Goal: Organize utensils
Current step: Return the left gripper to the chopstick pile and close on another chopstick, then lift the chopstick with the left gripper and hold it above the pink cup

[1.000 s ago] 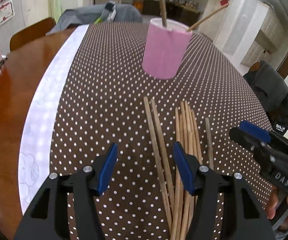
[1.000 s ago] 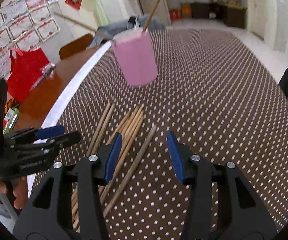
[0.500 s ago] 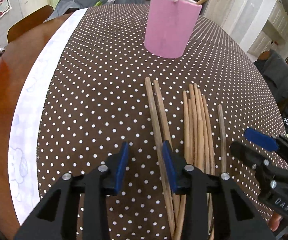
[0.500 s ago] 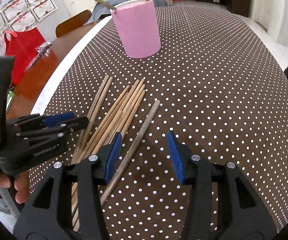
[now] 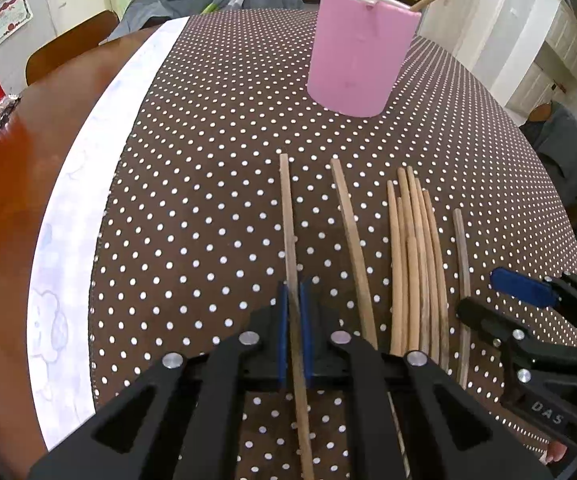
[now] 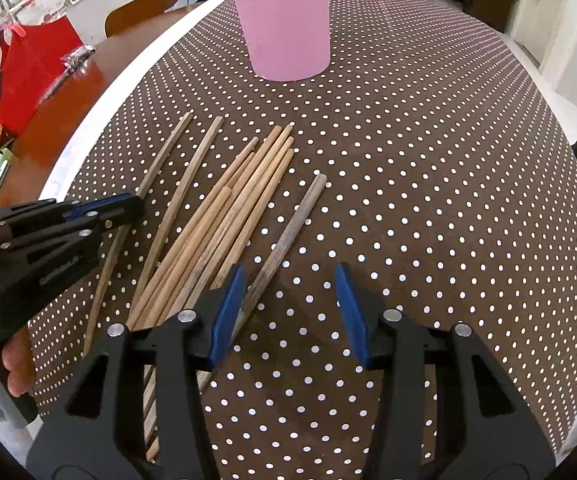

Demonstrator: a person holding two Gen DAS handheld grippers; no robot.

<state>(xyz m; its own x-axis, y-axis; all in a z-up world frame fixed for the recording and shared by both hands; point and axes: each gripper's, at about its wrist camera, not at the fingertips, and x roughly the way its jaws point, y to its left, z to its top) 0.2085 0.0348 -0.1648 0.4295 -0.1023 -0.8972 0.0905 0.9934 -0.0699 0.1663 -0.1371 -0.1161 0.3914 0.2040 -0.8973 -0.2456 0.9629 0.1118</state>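
left claw (image 5: 293, 322) clamped on leftmost chopstick (image 5: 288, 220), lying on dotted cloth (image 5: 208, 140) of desk (image 5: 4, 184). right claw (image 6: 288, 312) wide open, holding nothing, low over cloth just right of grey stick (image 6: 288, 236). remaining chopsticks (image 6: 224, 216) bundled between the two. pink cup (image 5: 358, 48) upright beyond, two sticks inside.

One pink cup (image 5: 360, 48), two chopsticks inside, nine chopsticks (image 6: 224, 220) on the cloth.
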